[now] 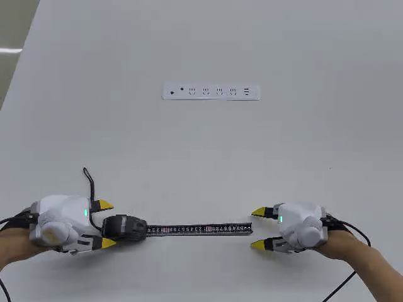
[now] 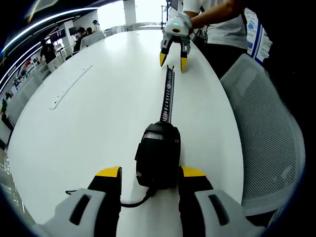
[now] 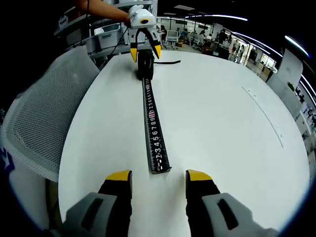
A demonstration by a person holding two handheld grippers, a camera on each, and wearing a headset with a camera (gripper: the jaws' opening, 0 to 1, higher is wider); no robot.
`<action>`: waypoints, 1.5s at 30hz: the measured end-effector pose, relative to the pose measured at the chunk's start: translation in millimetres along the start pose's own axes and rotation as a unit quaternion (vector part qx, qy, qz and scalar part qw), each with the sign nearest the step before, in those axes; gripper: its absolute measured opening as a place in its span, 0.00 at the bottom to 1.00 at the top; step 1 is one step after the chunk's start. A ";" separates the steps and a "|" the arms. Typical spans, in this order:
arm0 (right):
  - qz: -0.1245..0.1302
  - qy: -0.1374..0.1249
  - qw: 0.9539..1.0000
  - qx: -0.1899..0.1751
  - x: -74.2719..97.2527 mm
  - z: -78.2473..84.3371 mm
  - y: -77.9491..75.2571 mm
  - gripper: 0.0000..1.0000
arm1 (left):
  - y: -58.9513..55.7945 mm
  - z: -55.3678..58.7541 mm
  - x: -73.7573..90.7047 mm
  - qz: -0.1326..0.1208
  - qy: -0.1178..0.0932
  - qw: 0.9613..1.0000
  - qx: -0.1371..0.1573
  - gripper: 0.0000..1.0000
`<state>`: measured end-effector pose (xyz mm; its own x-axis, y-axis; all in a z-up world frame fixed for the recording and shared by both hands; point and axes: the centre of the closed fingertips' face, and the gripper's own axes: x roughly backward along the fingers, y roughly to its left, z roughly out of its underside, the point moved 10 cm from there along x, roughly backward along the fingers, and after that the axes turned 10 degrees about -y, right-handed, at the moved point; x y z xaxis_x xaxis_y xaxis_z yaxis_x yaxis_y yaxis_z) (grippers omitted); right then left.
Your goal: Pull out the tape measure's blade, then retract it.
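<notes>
A black tape measure [image 1: 124, 226] lies on the white table [image 1: 201, 157], its blade [image 1: 198, 229] pulled out to the right and lying flat. My left gripper [image 1: 107, 223] is open, with the case [image 2: 158, 155] between its yellow fingertips [image 2: 108, 173] and a gap on one side. My right gripper [image 1: 258, 229] is open too, and the blade's end hook [image 3: 160, 169] lies just ahead of its fingertips [image 3: 197, 177], not touching them. The blade [image 3: 152, 123] runs straight to the case [image 3: 144, 66] at the left gripper [image 3: 144, 53]. The right gripper [image 2: 172, 61] stands at the blade's far end.
A white power strip [image 1: 211, 92] lies flat in the middle of the table. The tape's black wrist strap [image 1: 88, 182] curls behind the left gripper. A grey mesh chair [image 2: 266, 123] stands at the table's near edge, next to a person.
</notes>
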<state>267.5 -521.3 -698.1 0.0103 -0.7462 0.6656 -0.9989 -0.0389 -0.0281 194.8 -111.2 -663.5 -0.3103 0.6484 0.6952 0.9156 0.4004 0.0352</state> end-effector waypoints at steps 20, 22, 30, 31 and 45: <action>0.124 -0.054 0.983 -0.122 21.9 -9.2 26.9 0.68 | -28.5 14.8 28.0 -0.109 -0.057 0.987 0.104 0.68; 0.133 -0.054 0.982 -0.126 22.0 -11.7 32.2 0.72 | -33.6 14.8 29.9 -0.120 -0.066 0.983 0.118 0.68; 0.170 -0.074 0.971 -0.153 27.8 -25.0 51.0 0.81 | -53.0 18.0 34.7 -0.156 -0.077 0.973 0.152 0.77; 0.175 -0.078 0.968 -0.159 28.9 -25.6 52.5 0.82 | -54.9 17.8 35.6 -0.161 -0.079 0.971 0.157 0.78; 0.230 -0.096 0.947 -0.201 37.4 -35.1 82.9 0.88 | -85.2 15.9 45.8 -0.221 -0.107 0.947 0.206 0.91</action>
<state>183.4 -529.1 -649.3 -0.4608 -0.7312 0.5031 -0.8365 0.5472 0.0292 98.5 -105.4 -646.1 -0.7247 0.4579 0.5149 0.5212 0.8531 -0.0252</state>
